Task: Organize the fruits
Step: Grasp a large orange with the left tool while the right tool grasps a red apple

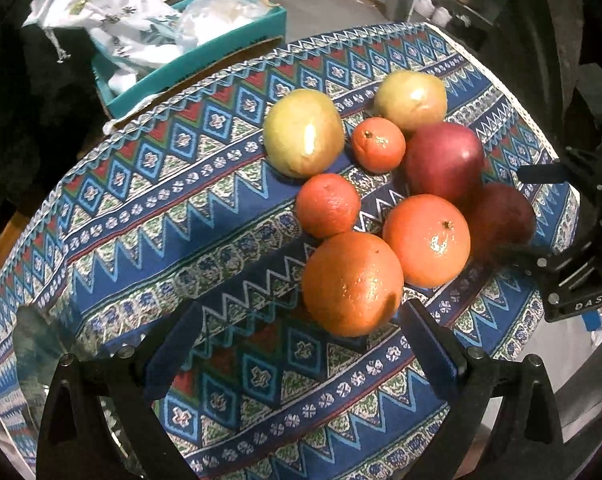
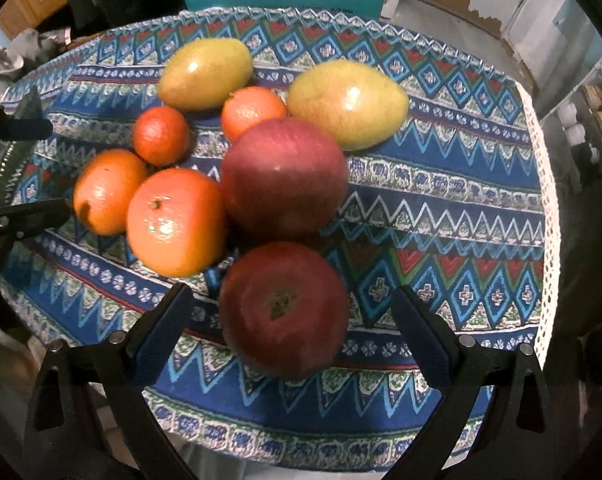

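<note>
In the left wrist view the darker red apple (image 1: pixel 501 216) is blurred and partly hidden behind the right gripper's finger (image 1: pixel 541 172).

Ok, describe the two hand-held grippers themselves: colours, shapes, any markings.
Both look alike. The left hand-held gripper has two black angular fingers with triangular cut-outs and silver round bolt heads, each tipped with a dark blue pad. The right hand-held gripper matches, with blue pads. Seen from the left wrist view, its black body carries white letters "DAS". No cables or sleeves are visible.
</note>
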`<state>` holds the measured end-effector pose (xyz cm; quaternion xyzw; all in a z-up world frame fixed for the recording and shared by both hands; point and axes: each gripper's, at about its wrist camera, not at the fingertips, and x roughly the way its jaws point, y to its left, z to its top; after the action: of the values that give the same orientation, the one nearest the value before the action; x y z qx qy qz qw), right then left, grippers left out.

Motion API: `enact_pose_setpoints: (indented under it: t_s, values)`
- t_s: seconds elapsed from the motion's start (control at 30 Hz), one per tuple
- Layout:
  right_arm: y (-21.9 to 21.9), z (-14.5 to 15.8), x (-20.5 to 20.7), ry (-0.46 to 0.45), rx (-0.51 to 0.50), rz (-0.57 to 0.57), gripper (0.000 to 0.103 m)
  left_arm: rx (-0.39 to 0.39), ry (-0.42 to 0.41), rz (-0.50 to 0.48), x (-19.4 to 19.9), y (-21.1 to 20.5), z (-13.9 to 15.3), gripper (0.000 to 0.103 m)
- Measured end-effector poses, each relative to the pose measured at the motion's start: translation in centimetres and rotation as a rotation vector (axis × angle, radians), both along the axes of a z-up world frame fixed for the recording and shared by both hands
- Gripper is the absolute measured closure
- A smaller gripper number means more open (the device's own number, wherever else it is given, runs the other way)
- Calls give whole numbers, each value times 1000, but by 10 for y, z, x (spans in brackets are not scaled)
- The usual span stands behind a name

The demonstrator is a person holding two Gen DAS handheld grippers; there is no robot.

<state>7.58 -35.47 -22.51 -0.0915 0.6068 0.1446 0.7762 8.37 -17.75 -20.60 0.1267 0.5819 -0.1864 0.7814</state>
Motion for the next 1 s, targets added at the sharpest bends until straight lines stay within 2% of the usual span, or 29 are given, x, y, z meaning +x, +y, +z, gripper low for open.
enact_pose_setpoints:
  t_s: [0.1, 0.27, 0.37, 0.43, 0.5, 0.67, 0.8, 1.0]
  values:
    - [1, -11, 2, 19, 6, 2, 10, -21, 17, -11, 3, -5, -5, 2]
    - [5, -29, 1, 44, 4, 34, 31, -29, 50, -23, 8, -15, -18, 2]
    - [4, -31, 1, 42, 13, 30, 31, -38, 68, -28, 10, -19, -25, 5]
    - [0, -31, 1, 40, 22, 20, 31, -31, 88, -36, 11, -21, -31, 16]
    - [-3, -29, 2, 34, 35, 10, 31, -40, 115, -37, 12, -21, -38, 20]
    - [-12, -20, 3, 9, 47, -7, 31, -70, 127, -28, 16, -19, -43, 22]
    - [-12, -7, 6, -4, 51, -5, 31, -109, 131, -54, 16, -20, -43, 37]
    - [-11, 7, 4, -35, 64, 1, 31, -69, 85, -64, 8, -26, -42, 38]
